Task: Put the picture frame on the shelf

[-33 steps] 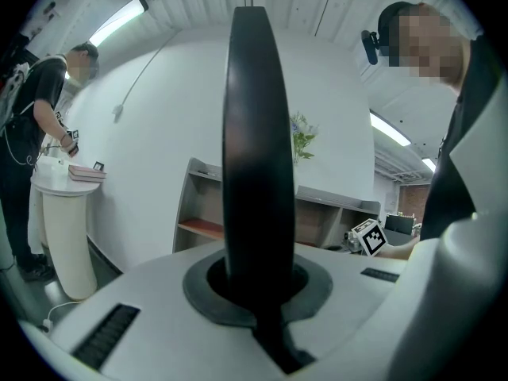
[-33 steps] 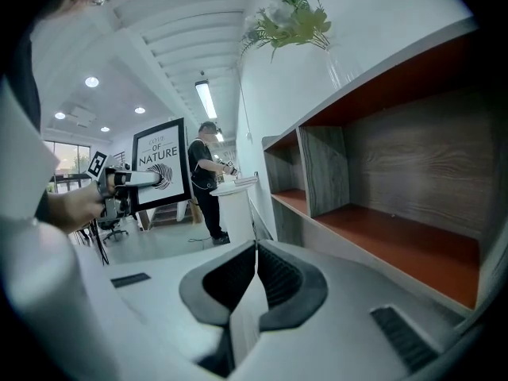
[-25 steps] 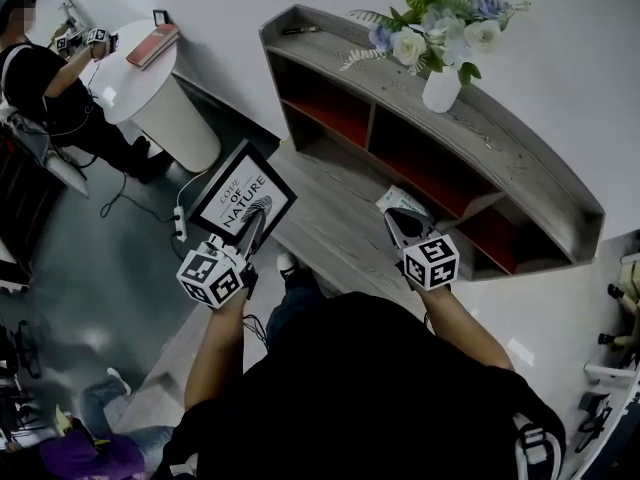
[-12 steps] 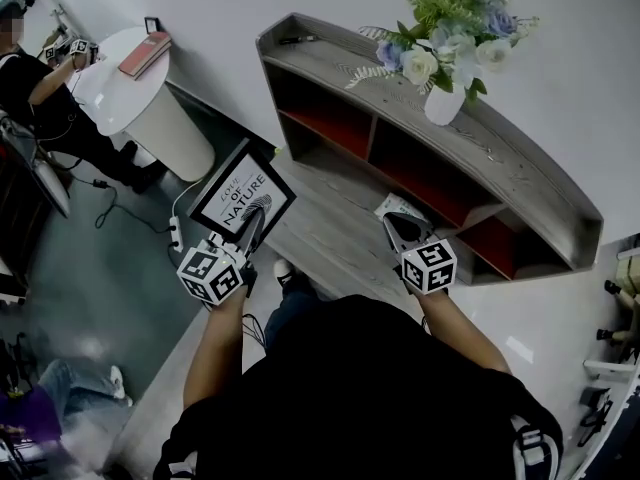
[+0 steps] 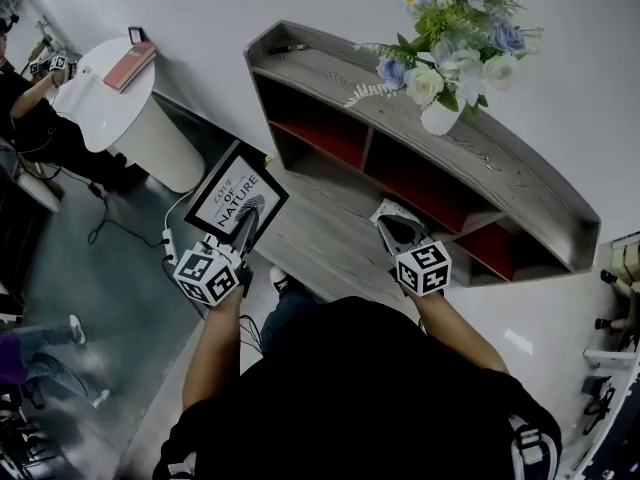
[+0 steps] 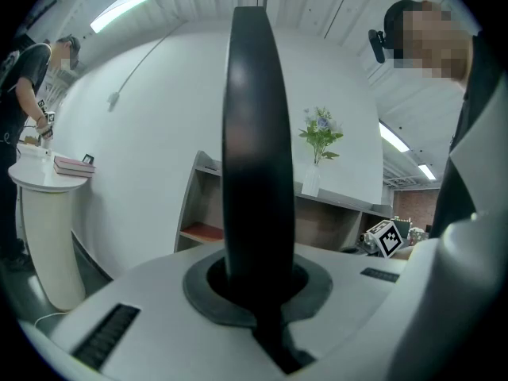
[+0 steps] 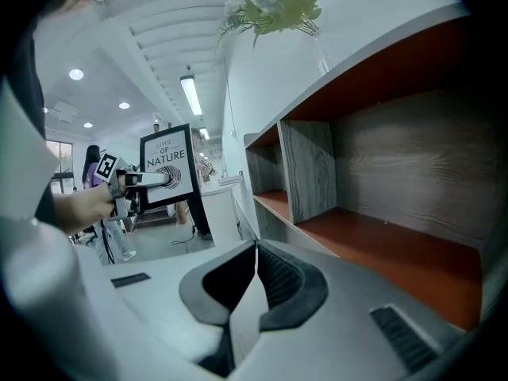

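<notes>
- Left gripper (image 5: 246, 230) is keeping clamped on the black-edged picture frame (image 5: 236, 190), barely shifting.
- Right gripper (image 5: 392, 226) is hanging closed, empty; grey wooden shelf (image 5: 480, 158) is still waiting.

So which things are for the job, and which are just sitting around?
For the job: frame, left gripper holding it, shelf.
Just sitting around: flowers, round table, book.
</notes>
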Demonstrator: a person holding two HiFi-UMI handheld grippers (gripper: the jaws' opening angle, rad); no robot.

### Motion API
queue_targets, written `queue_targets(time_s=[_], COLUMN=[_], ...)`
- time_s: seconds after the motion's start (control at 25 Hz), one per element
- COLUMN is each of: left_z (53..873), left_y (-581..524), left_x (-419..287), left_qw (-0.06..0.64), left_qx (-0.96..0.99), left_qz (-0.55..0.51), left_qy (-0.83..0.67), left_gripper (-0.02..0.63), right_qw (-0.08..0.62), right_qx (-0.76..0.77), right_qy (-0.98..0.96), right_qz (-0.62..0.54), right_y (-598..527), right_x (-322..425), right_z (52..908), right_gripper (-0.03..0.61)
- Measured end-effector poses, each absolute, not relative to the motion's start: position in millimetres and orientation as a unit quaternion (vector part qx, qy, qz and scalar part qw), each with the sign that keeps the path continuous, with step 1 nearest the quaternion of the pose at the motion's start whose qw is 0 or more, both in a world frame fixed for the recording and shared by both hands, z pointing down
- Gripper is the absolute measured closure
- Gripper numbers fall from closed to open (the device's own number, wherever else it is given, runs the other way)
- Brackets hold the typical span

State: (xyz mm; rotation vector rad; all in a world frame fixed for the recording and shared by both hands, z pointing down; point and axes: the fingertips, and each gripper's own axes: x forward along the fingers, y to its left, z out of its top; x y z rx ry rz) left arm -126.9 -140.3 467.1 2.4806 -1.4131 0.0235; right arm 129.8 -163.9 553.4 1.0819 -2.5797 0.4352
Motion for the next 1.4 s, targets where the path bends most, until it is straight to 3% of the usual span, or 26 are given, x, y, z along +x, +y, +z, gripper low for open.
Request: queue_targets(time_s=[1.4], left_z=[495], left_y=[-266], left_x=[-162], left_qw=[0.129], left_qx=[0.874], left_qz=[0.045], left_qy=[-0.466], left_gripper=[0.586], right_qw=[0.182], right_qx=[0.392], right_qy=[-0.887], right_qz=[0.165], right_y=[-201], right_x=[81], right_z=[572], right_gripper=[0.563])
